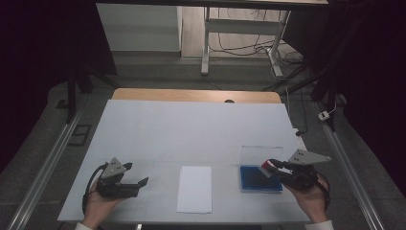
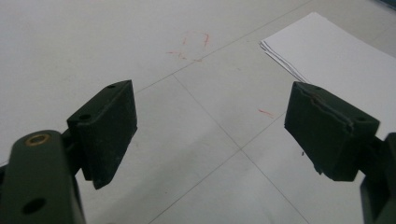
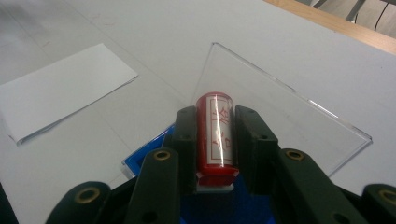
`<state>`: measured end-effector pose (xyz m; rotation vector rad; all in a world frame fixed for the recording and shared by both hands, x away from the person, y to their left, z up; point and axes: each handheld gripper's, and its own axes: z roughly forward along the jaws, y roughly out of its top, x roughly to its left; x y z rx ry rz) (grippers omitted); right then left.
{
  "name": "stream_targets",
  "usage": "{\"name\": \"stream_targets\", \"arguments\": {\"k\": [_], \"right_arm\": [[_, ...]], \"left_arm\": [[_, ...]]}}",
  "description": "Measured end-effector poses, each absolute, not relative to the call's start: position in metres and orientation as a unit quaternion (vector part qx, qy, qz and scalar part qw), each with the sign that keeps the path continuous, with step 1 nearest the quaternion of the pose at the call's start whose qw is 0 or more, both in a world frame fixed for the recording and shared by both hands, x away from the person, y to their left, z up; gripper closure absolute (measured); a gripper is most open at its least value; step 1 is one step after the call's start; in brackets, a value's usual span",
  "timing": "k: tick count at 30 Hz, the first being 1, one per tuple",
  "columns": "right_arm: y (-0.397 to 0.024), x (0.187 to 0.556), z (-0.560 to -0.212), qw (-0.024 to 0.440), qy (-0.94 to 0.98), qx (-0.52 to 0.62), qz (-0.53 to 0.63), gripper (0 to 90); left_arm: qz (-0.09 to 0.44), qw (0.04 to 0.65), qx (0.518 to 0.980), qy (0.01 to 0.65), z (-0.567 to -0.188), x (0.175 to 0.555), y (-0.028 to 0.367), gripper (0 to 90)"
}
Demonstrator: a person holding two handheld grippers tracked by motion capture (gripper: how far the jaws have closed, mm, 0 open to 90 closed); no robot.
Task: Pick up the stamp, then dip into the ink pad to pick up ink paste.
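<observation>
White paper [image 1: 194, 189] lies near the table's [image 1: 191, 124] front edge, between the left gripper [image 1: 136, 175] and the blue box [image 1: 260, 179] with its clear lid up.

Left gripper view: jaws wide open, nothing inside.

Right gripper view: right gripper [image 3: 215, 135] squeezes the red stamp [image 3: 215, 135] above the blue box.

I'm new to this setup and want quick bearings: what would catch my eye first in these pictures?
The red stamp stands out, clamped between the jaws of the right gripper over the blue ink pad case, whose clear lid stands open. At the middle of the near edge of the white table lies a stack of white paper. The left gripper hangs open over bare table beside it.
</observation>
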<state>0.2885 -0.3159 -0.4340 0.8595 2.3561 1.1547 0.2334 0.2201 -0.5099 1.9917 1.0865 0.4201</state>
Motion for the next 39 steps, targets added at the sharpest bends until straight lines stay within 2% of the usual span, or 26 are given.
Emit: {"name": "stream_targets", "arguments": {"k": [15,39], "right_arm": [[-0.306,0.291,-0.43,0.177,0.848,0.298,0.4,70.5],[-0.293,0.304,-0.462,0.158,0.873,0.313,0.34,70.4]], "left_arm": [[0.166,0.404,0.789,0.432,-0.51,0.233,0.221,17.0],[0.167,0.402,0.79,0.431,-0.511,0.233,0.22,17.1]]}}
